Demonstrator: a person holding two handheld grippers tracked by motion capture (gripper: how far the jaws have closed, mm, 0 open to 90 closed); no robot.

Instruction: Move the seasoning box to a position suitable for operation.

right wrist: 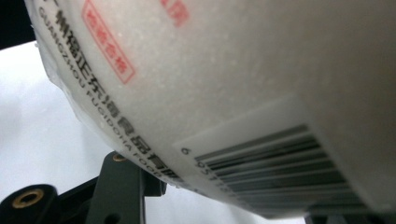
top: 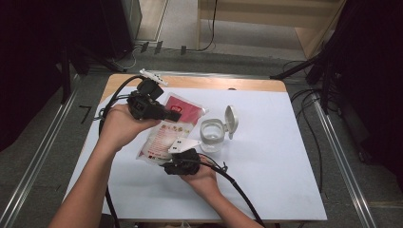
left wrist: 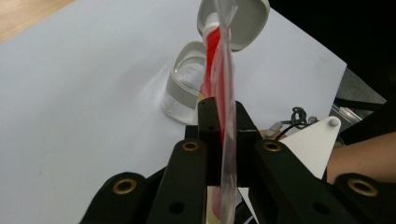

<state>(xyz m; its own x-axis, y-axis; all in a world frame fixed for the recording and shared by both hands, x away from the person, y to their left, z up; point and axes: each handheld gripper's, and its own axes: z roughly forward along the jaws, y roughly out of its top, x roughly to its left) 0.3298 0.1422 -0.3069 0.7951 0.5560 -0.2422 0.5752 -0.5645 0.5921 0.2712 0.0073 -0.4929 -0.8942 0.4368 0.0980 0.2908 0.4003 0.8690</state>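
A plastic bag of white granules [top: 164, 133], printed red at its top with a barcode on its belly, is held above the white table sheet [top: 266, 171], left of centre, with its lower end near the sheet. It tilts, red top toward the far side, full bottom toward the near side.

The left gripper [top: 172, 115] pinches the red top edge of the bag: in the left gripper view the flat film [left wrist: 224, 93] runs edge-on between the 2 black jaws, which stand almost fully together on it. The left hand [top: 121, 126] holds this gripper at the far left of the bag.

The right gripper [top: 167, 167] sits at the near end of the bag, its grey three-cornered plate [top: 184, 145] on top. In the right gripper view the bulging bag [right wrist: 233, 93] lies across the jaws, which stand about half apart around its full lower part; whether the pads press on it I cannot tell. The right hand [top: 202, 178] grips it from the near side.

Just right of the bag stands a clear jar [top: 211, 134] on the sheet, its white flip lid [top: 231, 121] hinged open and upright on the right side.
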